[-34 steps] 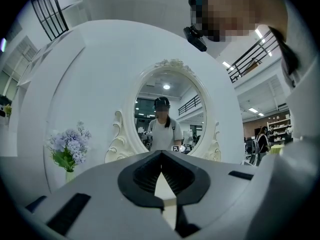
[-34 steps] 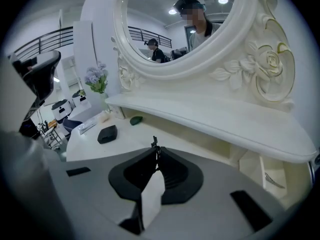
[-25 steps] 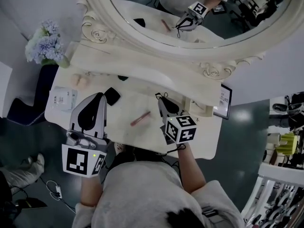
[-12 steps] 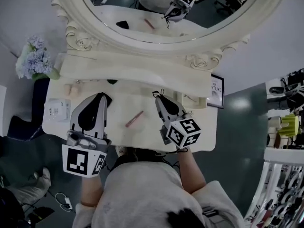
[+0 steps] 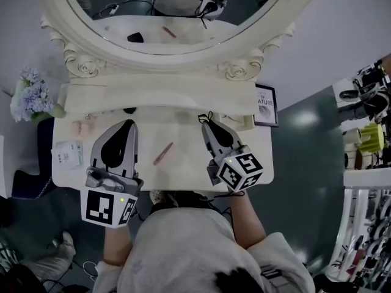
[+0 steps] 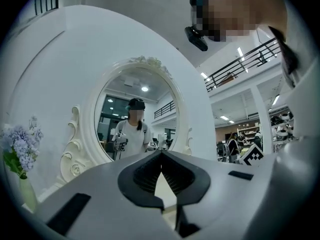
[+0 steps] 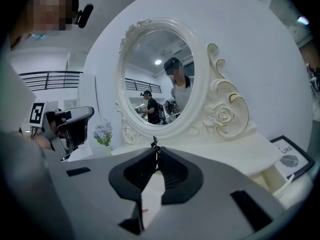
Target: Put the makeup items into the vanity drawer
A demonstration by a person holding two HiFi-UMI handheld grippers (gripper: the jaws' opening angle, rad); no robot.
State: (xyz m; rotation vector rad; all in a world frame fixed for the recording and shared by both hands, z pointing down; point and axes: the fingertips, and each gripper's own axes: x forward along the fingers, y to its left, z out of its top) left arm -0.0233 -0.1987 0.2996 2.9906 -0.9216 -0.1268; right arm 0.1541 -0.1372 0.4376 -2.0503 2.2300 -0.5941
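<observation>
Right of left gripper [image 5: 129, 123] jaws, tube [image 5: 163, 154]

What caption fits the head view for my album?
Left gripper and right gripper, both shut, over the vanity, pink makeup stick between them.

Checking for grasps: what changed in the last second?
Mostly the head view shifted: the cream vanity table slid left in frame. The left gripper now hides the black compact seen beside it earlier. Nothing grasped or released. The slim pink tube hasn't moved; the right gripper, like the left, stays shut, empty.
</observation>
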